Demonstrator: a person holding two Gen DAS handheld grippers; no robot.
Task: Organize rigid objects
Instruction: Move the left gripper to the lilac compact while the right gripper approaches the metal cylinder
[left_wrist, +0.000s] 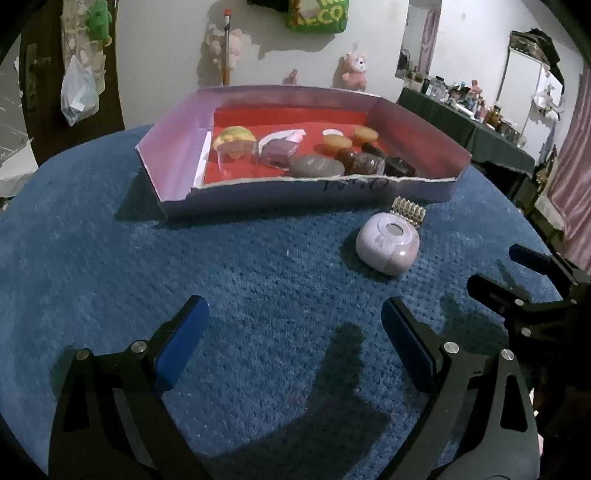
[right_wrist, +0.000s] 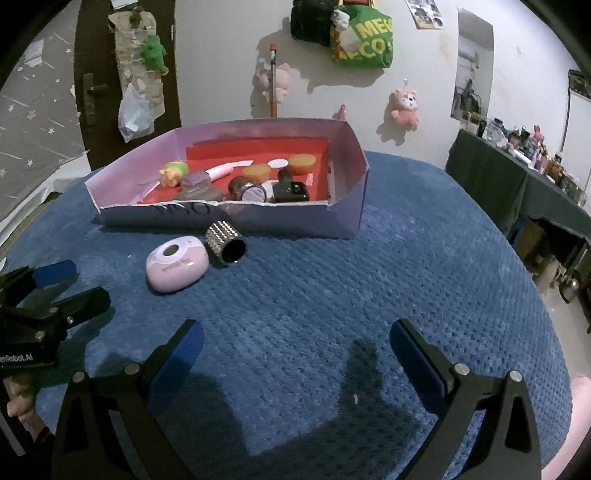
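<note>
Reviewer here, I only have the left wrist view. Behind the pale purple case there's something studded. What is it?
Observer: A studded cylinder lying on its side, its open dark end facing the right camera.
Operator: Touching the pale purple case?
Observer: It looks like it just touches the case.
Operator: Is the right gripper holding anything?
Observer: No, it is open, with only the blue blanket between its fingers.

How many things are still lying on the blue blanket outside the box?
2: a pink oval case and, touching its far side, a studded silver cylinder on its side, both just before the box. None seem hidden.
</note>
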